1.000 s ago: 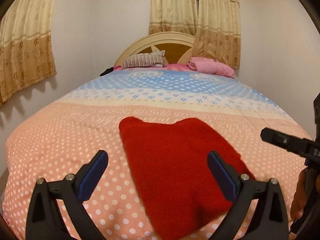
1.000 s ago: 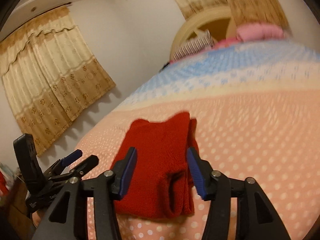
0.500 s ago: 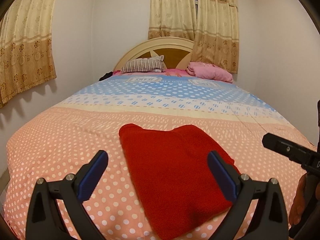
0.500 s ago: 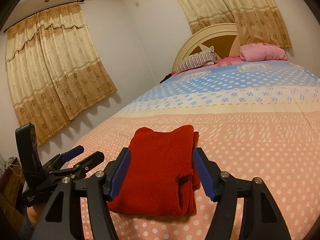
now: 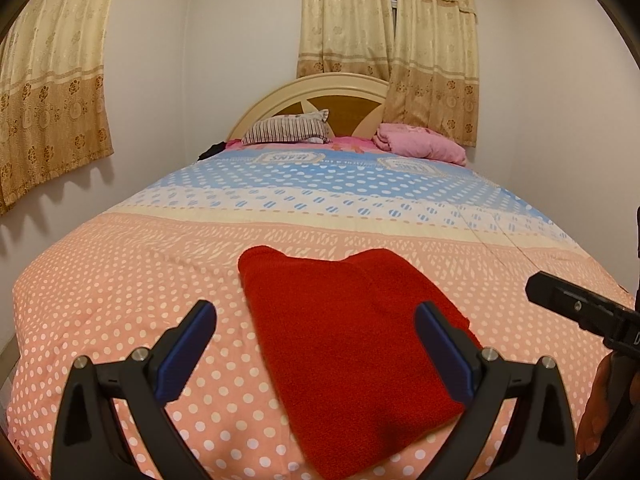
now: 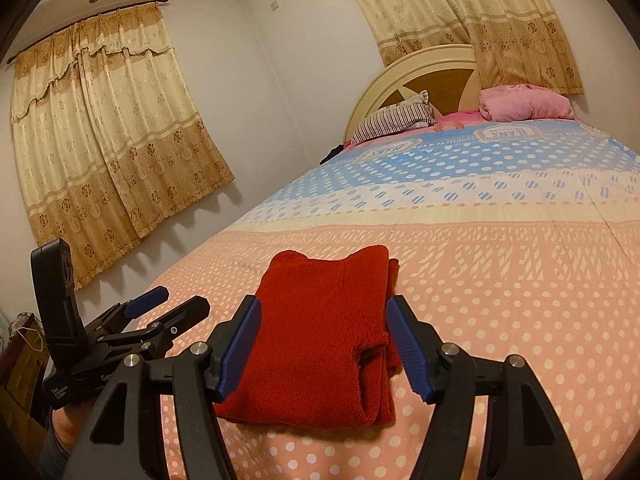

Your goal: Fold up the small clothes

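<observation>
I'm holding my left hand-held gripper [image 5: 316, 346] low over the bed [image 5: 120, 280], jaws standing wide apart, nothing between the pads. My right hand-held gripper [image 6: 324, 344] is hovering just short of the red knit garment [image 6: 320, 336], jaws apart and gripping nothing; the cloth is showing in the gap but the pads aren't pressing on it. The garment is lying folded into a thick rectangle on the peach polka-dot end of the bedspread, layered edges facing the right gripper's side. Up at the headboard [image 5: 320, 92], a striped pillow [image 5: 286, 131] and a pink pillow [image 5: 420, 144] are lying side by side. Gold curtains [image 6: 100, 140] are hanging on the wall.
</observation>
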Demonstrator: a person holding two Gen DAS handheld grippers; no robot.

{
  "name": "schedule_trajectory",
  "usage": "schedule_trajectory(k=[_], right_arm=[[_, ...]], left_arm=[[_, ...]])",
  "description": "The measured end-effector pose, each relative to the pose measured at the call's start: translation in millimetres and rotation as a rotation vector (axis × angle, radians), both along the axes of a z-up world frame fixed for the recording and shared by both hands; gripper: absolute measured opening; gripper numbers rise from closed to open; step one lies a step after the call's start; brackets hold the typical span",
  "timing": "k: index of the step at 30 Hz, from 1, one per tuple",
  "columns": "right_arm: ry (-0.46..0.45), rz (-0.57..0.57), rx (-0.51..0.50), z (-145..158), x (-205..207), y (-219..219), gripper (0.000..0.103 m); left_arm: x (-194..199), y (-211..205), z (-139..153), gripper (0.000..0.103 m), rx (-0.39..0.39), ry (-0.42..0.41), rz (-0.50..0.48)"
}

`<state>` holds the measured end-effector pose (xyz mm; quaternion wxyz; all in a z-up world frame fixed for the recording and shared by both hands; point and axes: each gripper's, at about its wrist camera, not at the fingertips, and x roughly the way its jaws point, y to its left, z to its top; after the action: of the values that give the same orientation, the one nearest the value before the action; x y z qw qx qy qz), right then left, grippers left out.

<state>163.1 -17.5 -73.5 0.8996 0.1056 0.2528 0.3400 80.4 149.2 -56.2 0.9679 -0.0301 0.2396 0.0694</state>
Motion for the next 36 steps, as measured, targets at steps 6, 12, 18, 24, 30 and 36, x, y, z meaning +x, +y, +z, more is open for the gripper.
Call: schedule_trajectory(k=[6,12,18,24,30,36], right_arm=[[-0.009,0.005,0.002,-2,-4,1,0.066],[-0.010,0.008,0.004,-1,-6,1,0.066],[-0.016,0.007,0.009,0,-7,0,0.066],[-0.022,0.004,0.013,0,-9,-2,0.067],[-0.027,0.003,0.015,2,-11,-3,0.067],[-0.039,0.006,0.017,5,-15,-4,0.067]], left_arm=[[-1,0,1,0.102,0.002,-0.002,0.002],[1,0,0,0.102,-0.002,-0.001,0.003],[1,0,-1,0.102,-0.002,0.001,-0.001],[2,1,-1,0.103,0.001,0.000,0.006],[1,1,1,0.103,0.013,-0.006,0.015],[-2,3,7,0.103,0.017,-0.026,0.024]])
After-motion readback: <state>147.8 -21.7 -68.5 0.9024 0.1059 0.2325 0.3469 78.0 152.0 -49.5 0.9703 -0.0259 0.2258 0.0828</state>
